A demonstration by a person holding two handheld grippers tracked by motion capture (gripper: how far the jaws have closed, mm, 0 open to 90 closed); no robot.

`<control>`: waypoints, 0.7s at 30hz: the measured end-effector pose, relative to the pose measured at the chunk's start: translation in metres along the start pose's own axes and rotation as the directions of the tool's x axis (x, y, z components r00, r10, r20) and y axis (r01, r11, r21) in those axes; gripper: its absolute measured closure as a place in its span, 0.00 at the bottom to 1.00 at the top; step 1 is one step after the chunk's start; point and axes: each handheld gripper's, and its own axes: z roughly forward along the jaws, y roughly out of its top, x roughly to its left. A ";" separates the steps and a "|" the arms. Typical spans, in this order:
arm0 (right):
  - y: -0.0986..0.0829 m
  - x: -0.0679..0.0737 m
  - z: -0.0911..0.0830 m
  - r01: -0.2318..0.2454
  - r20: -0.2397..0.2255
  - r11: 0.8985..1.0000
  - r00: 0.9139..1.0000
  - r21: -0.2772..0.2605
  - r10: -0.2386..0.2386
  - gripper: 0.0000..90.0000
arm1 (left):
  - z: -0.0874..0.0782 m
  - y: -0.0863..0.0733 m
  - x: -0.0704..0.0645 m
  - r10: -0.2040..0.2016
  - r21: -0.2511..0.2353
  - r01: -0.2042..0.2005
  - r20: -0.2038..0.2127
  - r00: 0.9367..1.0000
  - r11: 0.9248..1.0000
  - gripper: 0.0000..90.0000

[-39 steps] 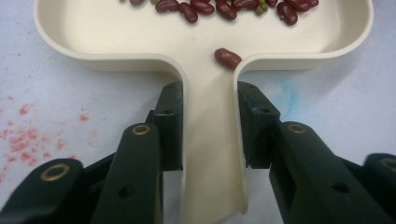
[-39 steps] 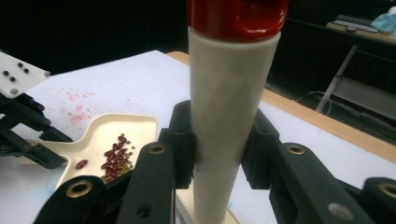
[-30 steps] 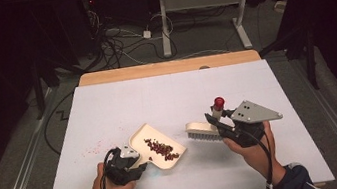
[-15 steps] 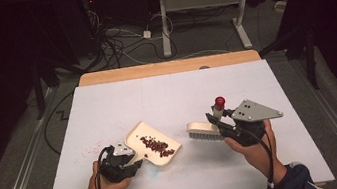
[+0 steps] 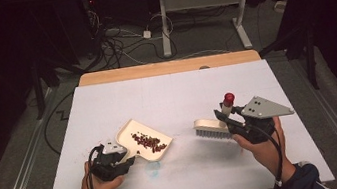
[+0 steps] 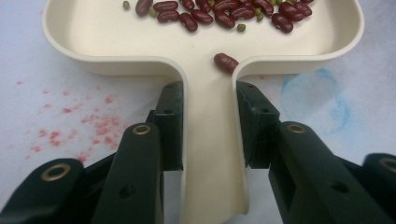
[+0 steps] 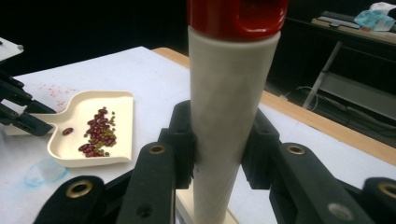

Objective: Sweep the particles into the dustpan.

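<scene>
The left hand-held gripper (image 6: pixel 208 126) clamps the flat handle of a cream dustpan (image 6: pixel 201 42) whose tray holds red beans (image 6: pixel 219 11) and lies on the white desk (image 5: pixel 166 95). The right hand-held gripper (image 7: pixel 217 140) grips the upright, red-capped handle of a brush (image 5: pixel 212 127), well apart from the dustpan, toward the desk's right side.

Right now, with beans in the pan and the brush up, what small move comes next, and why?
Probably lift the dustpan level and carry it off. The left gripper is clamped on its handle, the beans lie inside, and the brush in the right gripper is well off to the side.
</scene>
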 end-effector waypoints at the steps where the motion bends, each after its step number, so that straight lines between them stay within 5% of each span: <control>1: 0.000 -0.001 -0.001 -0.003 0.001 1.000 1.000 -0.003 0.003 0.78 | -0.001 0.000 0.001 -0.001 -0.007 0.001 -0.008 1.000 1.000 0.71; 10: -0.003 -0.017 -0.017 -0.021 0.017 1.000 1.000 0.004 0.021 0.77 | -0.011 -0.006 0.014 -0.042 -0.026 0.041 -0.045 0.998 0.999 0.71; 21: 0.001 -0.058 -0.066 -0.069 0.018 0.997 0.997 0.016 0.069 0.78 | -0.019 -0.016 0.027 -0.093 -0.042 0.089 -0.105 0.990 0.995 0.71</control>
